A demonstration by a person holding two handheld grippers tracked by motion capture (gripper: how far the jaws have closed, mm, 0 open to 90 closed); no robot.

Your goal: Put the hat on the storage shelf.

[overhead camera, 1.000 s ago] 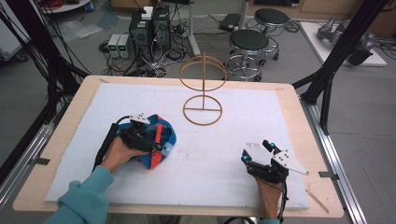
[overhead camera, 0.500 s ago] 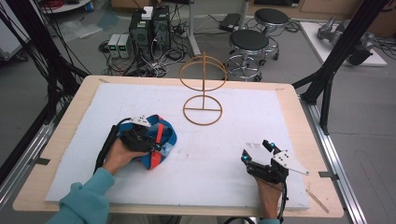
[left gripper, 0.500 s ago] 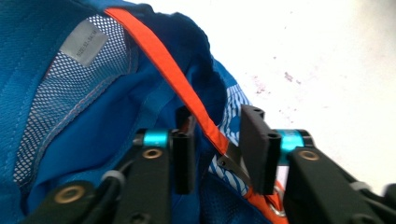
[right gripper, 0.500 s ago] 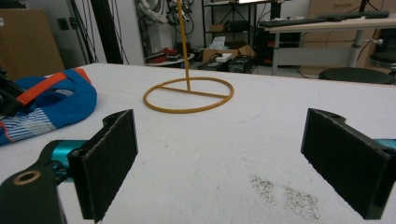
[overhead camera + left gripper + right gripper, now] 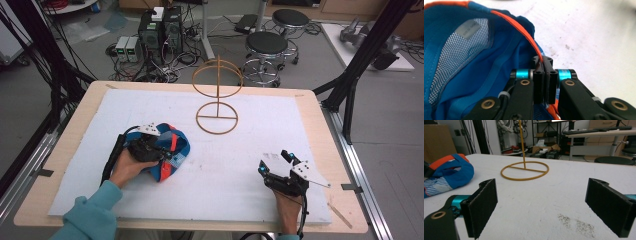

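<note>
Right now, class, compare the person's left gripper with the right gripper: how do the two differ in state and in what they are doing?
The left gripper has just closed its jaws on the orange-trimmed rim of the blue fabric cap; the right gripper stands with jaws wide apart and nothing between them. The left works at the cap, while the right rests apart over the bare white table cover. Both have black jaws.

We look down on a pale wooden worktop (image 5: pixel 70 145) covered by a white mat (image 5: pixel 260 150), standing on a grey floor (image 5: pixel 390 130). Beyond its far edge we see two round black stools (image 5: pixel 267 44) on chrome legs, dark computer towers (image 5: pixel 161 30) and small grey boxes (image 5: pixel 128 48) amid tangled cables. Black frame struts (image 5: pixel 367 47) rise on either side. Farther back we make out desks (image 5: pixel 596 133) and shelving.
</note>
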